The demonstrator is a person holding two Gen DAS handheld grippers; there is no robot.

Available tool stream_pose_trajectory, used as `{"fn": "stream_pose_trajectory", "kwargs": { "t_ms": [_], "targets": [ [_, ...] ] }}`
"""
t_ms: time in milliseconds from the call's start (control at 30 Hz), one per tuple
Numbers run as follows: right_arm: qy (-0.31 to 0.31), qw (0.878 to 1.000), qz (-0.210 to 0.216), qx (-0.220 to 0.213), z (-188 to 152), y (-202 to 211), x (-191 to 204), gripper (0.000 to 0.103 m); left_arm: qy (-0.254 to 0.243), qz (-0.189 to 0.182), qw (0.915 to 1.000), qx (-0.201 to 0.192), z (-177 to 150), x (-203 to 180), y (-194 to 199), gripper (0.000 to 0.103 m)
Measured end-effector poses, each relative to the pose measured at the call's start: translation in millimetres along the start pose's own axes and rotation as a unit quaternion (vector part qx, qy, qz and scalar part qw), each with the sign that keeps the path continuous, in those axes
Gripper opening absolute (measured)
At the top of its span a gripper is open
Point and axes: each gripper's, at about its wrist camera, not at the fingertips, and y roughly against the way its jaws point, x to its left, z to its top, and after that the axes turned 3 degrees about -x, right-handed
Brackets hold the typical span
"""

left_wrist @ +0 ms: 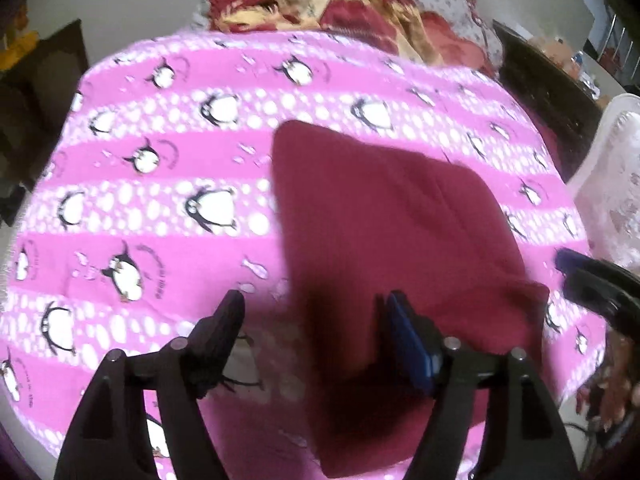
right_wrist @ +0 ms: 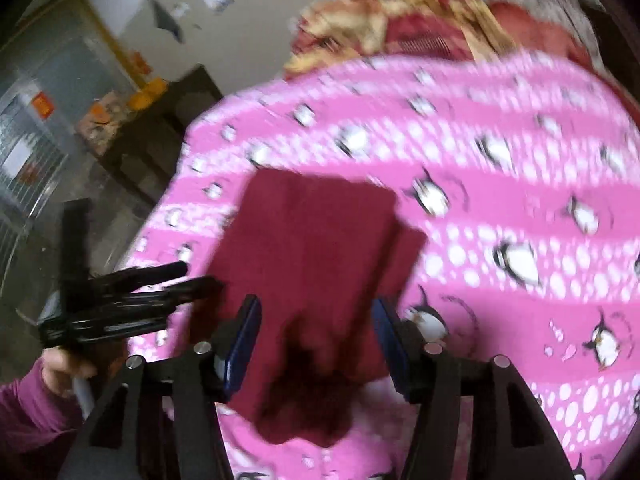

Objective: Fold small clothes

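Note:
A small dark red garment (left_wrist: 384, 232) lies folded flat on a pink penguin-print bedsheet (left_wrist: 140, 168). My left gripper (left_wrist: 312, 312) is open and empty, hovering over the garment's near left edge. The garment also shows in the right wrist view (right_wrist: 316, 264), on the same sheet (right_wrist: 520, 200). My right gripper (right_wrist: 316, 320) is open and empty just above the garment's near end. The left gripper (right_wrist: 192, 280) appears at the left of the right wrist view, and the right gripper (left_wrist: 592, 284) at the right edge of the left wrist view.
A crumpled red and yellow blanket (left_wrist: 332, 8) lies at the far end of the bed. A white plastic container (left_wrist: 616, 176) stands at the right. Dark wooden furniture (right_wrist: 160, 136) stands beside the bed on the left, with bare floor (right_wrist: 52, 216) below.

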Motion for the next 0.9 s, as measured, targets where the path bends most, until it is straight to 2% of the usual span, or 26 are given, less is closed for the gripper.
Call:
{"fn": "stream_pose_trajectory", "kwargs": {
  "t_ms": [100, 167, 233, 267, 333, 500, 567, 667, 700, 900],
  "targets": [
    [0.034, 0.999, 0.01, 0.019, -9, -13, 24, 0.053, -0.011, 0.024, 0.9997, -0.004, -1, -1, 1, 0.072],
    [0.062, 0.997, -0.01, 0.04, -23, -27, 31, 0.049, -0.026, 0.043, 0.9987, -0.013, -4, -5, 4, 0.072],
    [0.068, 0.995, -0.038, 0.064, -36, -42, 28, 0.038, -0.029, 0.045, 0.9983, -0.023, -6, -7, 8, 0.072],
    [0.068, 0.994, -0.053, 0.073, -42, -49, 23, 0.036, -0.028, 0.042, 0.9984, -0.027, -9, -5, 11, 0.073],
    [0.06, 0.993, -0.062, 0.082, -54, -58, 15, 0.035, -0.022, 0.039, 0.9984, -0.034, -10, -5, 14, 0.073],
    [0.063, 0.994, -0.063, 0.06, -53, -44, 20, 0.036, -0.015, 0.037, 0.9984, -0.039, -10, -9, 19, 0.074],
    [0.059, 0.995, -0.067, 0.051, -51, -31, 24, 0.039, -0.011, 0.036, 0.9984, -0.043, -10, -10, 22, 0.074],
    [0.052, 0.994, -0.089, 0.028, -42, -17, 30, 0.065, -0.006, 0.04, 0.9979, -0.051, -11, -11, 26, 0.076],
    [0.051, 0.994, -0.101, 0.015, -40, -12, 32, 0.075, -0.004, 0.041, 0.9978, -0.052, -11, -11, 27, 0.08],
    [0.041, 0.989, -0.145, -0.01, -25, -6, 39, 0.082, -0.002, 0.048, 0.9969, -0.062, -12, -12, 36, 0.081]
  ]
}}
